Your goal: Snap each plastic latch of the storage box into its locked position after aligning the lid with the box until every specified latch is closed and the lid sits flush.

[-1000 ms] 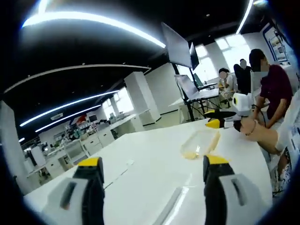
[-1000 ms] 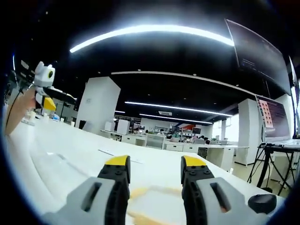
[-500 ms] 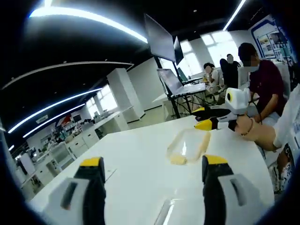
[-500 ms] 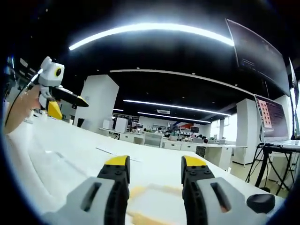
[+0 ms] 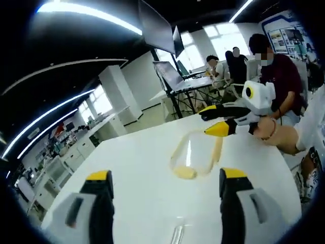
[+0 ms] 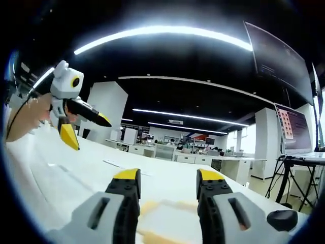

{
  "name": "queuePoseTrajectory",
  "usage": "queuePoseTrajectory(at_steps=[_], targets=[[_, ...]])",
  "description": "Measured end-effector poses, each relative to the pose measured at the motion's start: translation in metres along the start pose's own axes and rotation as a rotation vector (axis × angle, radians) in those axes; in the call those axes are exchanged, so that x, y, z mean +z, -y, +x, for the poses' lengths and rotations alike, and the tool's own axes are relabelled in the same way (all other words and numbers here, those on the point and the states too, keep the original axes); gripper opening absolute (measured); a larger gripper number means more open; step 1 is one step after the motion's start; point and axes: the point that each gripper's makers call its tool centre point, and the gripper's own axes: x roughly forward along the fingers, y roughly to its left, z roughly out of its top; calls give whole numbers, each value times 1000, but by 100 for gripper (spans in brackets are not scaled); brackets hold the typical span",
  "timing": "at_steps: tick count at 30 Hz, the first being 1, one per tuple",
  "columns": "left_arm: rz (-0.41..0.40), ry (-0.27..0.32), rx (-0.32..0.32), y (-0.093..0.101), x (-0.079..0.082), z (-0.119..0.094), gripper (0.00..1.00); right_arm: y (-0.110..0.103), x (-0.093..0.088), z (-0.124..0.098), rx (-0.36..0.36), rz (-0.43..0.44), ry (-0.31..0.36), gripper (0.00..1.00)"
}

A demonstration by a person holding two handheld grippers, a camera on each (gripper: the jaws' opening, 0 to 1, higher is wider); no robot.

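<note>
The clear storage box (image 5: pixel 195 156) with its yellowish latches lay on the white table (image 5: pixel 137 173), apart from both tools. In the left gripper view, the left gripper (image 5: pixel 166 178) hovered short of the box, jaws wide apart, holding nothing. The right gripper (image 5: pixel 212 120) reached in at the box's far side (held by a hand (image 5: pixel 271 133)), jaws parted and empty. In the right gripper view, the box (image 6: pixel 165 216) lay just beyond the right gripper (image 6: pixel 166 178), partly hidden behind its jaws.

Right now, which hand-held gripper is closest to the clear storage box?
The right hand-held gripper: the storage box lies directly below its open jaws. The left hand-held gripper hovers farther off over the white table.
</note>
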Motion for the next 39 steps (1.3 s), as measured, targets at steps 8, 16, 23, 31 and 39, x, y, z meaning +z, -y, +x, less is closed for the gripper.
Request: queuePoseTrajectory(at_steps=[8,16,23,31,39], targets=[[37,-43,-17,4,-1,24,86,0,-3,-2,-13,-25,-22,44],[56,-112,-51,3,-9,52,86,2,-3,-2,-26,-45,-29,44],[56,-137,-88,6,-16,65,83,6,-4,-1,-37,-38,-35,44],[36,-228,-153,8,-36,87,80,8,-4,0,-43,-38,-31,44],[40,-304,-210,16,-52,113,77,6,-5,2,-34,-40,-38,44]])
